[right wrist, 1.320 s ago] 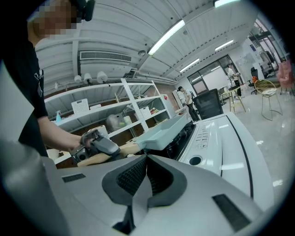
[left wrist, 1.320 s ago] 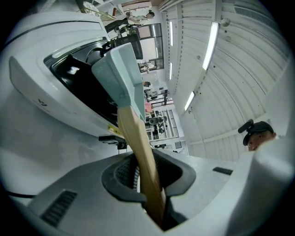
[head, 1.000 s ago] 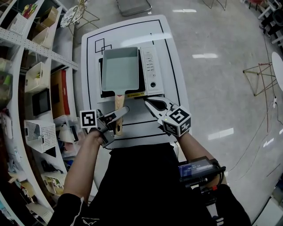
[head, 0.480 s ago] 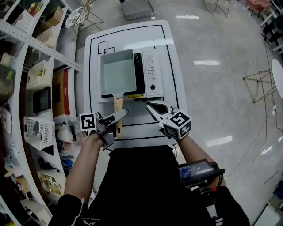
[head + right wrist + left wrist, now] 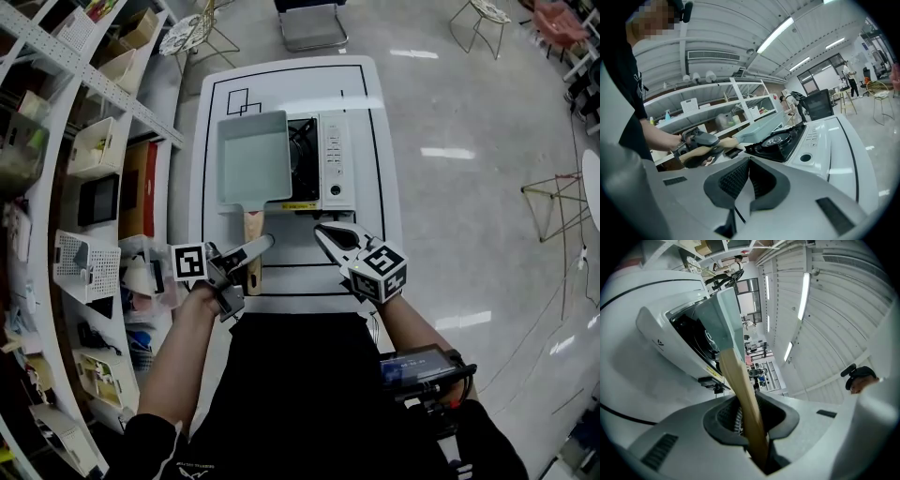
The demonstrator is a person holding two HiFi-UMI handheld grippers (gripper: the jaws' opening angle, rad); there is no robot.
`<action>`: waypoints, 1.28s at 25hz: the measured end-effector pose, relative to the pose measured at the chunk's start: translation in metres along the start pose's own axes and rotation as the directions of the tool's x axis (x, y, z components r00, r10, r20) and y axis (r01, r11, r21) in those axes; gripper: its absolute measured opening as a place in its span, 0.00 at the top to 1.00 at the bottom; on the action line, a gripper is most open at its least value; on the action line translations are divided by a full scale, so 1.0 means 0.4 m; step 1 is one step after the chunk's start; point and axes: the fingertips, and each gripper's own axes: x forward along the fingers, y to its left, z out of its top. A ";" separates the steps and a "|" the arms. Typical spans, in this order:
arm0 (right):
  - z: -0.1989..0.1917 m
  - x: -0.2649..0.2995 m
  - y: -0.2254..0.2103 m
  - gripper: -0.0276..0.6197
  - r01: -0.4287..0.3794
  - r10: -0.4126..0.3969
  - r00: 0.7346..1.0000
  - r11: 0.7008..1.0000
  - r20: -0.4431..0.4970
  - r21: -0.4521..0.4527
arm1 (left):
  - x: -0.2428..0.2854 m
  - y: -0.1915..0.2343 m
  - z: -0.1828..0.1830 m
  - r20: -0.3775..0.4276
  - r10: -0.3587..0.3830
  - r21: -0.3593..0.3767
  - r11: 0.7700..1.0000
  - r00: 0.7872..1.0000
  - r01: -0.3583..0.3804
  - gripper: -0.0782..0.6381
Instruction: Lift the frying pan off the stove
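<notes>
Where the shelves (image 5: 84,159) crowd the left of the frame, only a narrow aisle separates them from the desk's (image 5: 281,80) left edge. Just inside that edge, the left claw (image 5: 262,244) is clamped on the wooden handle (image 5: 253,225) of the frying pan (image 5: 253,159). The pan hangs over the stove's (image 5: 336,164) left side, raised clear of the burner (image 5: 302,159). Its long axis runs up the frame, handle toward the bottom, body toward the top. Right of the handle, the right claw (image 5: 323,231) hovers with jaws together, holding nothing. Open floor (image 5: 469,216) spreads to the right.
</notes>
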 end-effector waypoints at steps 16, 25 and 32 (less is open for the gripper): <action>-0.006 0.046 0.075 0.92 0.000 0.000 1.000 1.000 0.002 0.006 | -0.146 0.000 0.009 0.085 0.006 -0.006 1.000 0.996 -0.006 0.78; -0.014 0.094 0.136 0.92 -0.012 0.011 0.999 1.000 -0.038 -0.008 | -0.241 0.010 0.003 0.098 0.018 0.027 0.999 0.995 -0.021 0.77; -0.018 0.136 0.169 0.92 -0.017 0.016 0.998 1.000 -0.060 -0.020 | -0.314 0.015 0.002 0.120 0.017 0.027 0.999 0.993 -0.020 0.77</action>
